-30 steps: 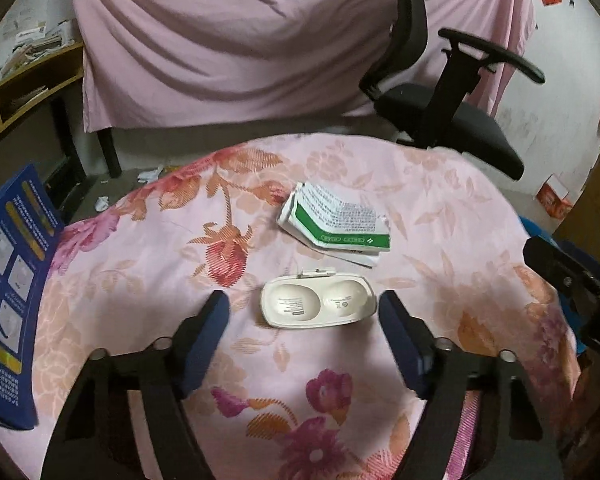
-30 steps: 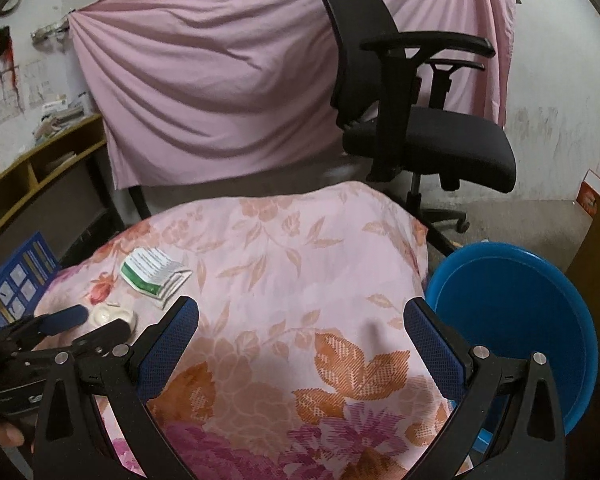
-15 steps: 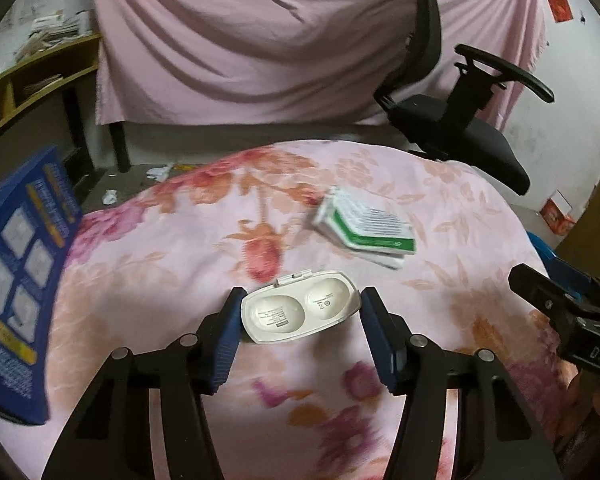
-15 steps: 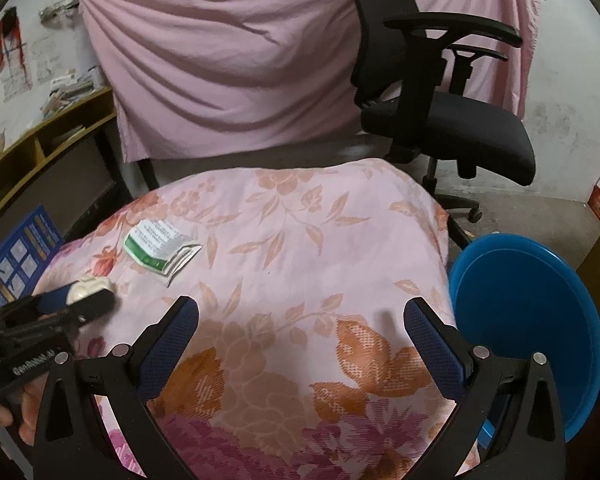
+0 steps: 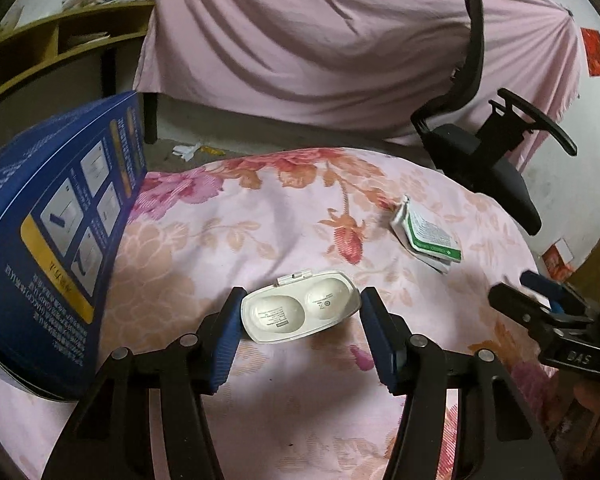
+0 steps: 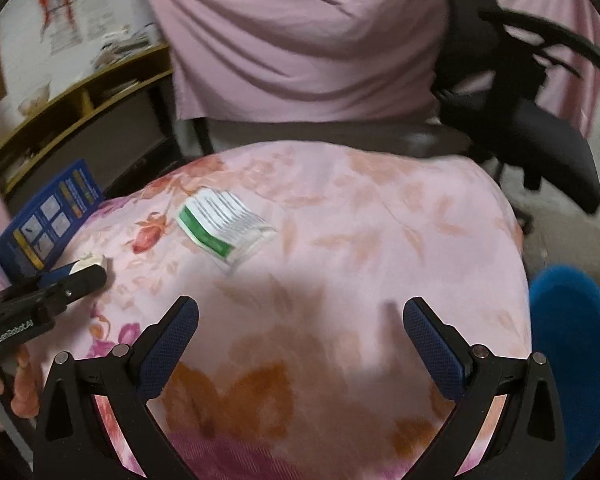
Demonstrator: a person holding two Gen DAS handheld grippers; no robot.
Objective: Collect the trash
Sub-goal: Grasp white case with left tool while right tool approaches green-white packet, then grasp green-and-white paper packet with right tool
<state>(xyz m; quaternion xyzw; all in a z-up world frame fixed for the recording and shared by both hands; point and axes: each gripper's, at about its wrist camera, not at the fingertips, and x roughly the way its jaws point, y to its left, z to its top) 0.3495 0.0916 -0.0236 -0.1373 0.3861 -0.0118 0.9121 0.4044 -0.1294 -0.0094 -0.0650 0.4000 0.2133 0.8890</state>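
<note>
A white plastic two-cup blister tray (image 5: 299, 312) sits between the fingers of my left gripper (image 5: 300, 312), which are shut on its two ends, just above the flowered pink cloth (image 5: 260, 216). A green-and-white packet (image 5: 428, 236) lies on the cloth to the far right of it; it also shows in the right wrist view (image 6: 224, 226). My right gripper (image 6: 300, 328) is open and empty over the cloth, the packet ahead of it to the left. The left gripper (image 6: 72, 276) with the tray shows at the left of the right wrist view.
A blue printed box (image 5: 56, 256) stands at the cloth's left edge. A blue round bin (image 6: 572, 356) sits on the floor right of the table. A black office chair (image 6: 520, 116) stands behind. A pink sheet (image 5: 320, 40) hangs at the back, shelves (image 5: 60, 40) to the left.
My left gripper closed from wide open onto the white tray and lifted it slightly, swinging left. My right gripper moved forward and left toward the packet, staying open.
</note>
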